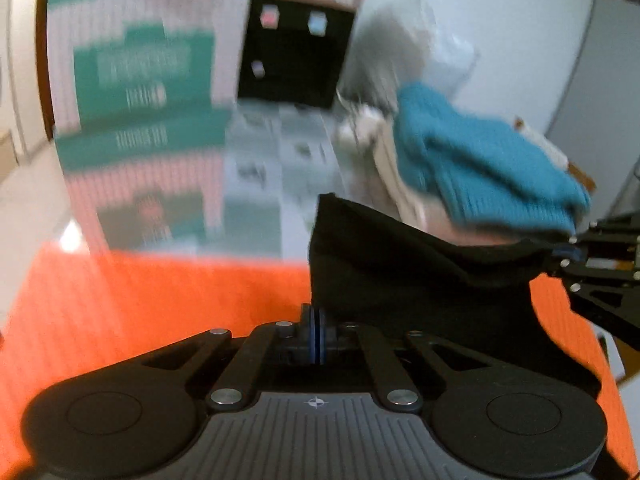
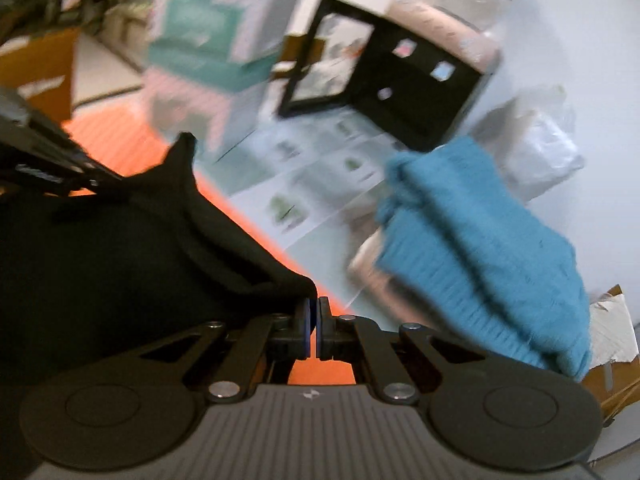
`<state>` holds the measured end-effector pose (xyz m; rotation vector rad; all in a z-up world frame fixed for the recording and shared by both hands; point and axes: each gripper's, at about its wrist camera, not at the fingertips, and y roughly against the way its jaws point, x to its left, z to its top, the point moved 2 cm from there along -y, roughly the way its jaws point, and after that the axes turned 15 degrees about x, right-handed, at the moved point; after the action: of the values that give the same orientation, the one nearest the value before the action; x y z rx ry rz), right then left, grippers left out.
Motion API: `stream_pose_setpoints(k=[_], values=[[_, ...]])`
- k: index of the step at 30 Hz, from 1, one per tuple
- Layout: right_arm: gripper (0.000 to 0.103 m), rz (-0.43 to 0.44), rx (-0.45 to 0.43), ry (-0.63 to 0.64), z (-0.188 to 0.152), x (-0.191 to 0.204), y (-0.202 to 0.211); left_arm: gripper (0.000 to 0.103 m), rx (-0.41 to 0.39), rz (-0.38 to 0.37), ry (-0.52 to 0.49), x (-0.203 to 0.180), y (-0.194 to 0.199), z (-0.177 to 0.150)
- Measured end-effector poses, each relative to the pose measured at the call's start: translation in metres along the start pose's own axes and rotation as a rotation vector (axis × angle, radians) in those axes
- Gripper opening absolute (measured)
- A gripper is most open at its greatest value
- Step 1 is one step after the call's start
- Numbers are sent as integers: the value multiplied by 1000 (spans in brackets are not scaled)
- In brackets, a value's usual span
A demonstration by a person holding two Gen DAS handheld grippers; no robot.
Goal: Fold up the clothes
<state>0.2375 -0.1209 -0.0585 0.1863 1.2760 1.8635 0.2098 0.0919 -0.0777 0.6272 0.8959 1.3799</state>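
A black garment (image 1: pixel 400 276) hangs stretched between both grippers above an orange mat (image 1: pixel 140 300). My left gripper (image 1: pixel 316 320) is shut on its near corner. My right gripper (image 2: pixel 314 316) is shut on another corner of the black garment (image 2: pixel 120 248); it also shows at the right edge of the left wrist view (image 1: pixel 568 252). The left gripper's arm shows at the left of the right wrist view (image 2: pixel 48 160). Both views are blurred by motion.
A teal knit sweater (image 1: pixel 480 164) lies on a pile of pale clothes (image 1: pixel 404 184) to the right. Teal and pink boxes (image 1: pixel 140 80), a black frame (image 1: pixel 296 52) and printed sheets (image 2: pixel 320 172) stand beyond the orange mat (image 2: pixel 132 144). A cardboard box (image 2: pixel 612 360) is at right.
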Motion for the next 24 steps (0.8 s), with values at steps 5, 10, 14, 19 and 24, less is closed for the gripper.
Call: stream_pose_setpoints(k=[5,10,14,19,24], values=[[3,-45,-43,-35,40,-22,-38,4,-54,63,1,9,-14,48],[3,-53,-11,-41,64,-23,-91,5,4,79,28,23,-53,69],[7,-13,22,-71,56,-22,-89,10,88,77,42,31,-78,66],[46,37,61,-111,45,-21,-81,55,80,89,31,35,-68,55],[58,87,99,-151,33,-20,-72,58,95,43,79,41,-33,40]])
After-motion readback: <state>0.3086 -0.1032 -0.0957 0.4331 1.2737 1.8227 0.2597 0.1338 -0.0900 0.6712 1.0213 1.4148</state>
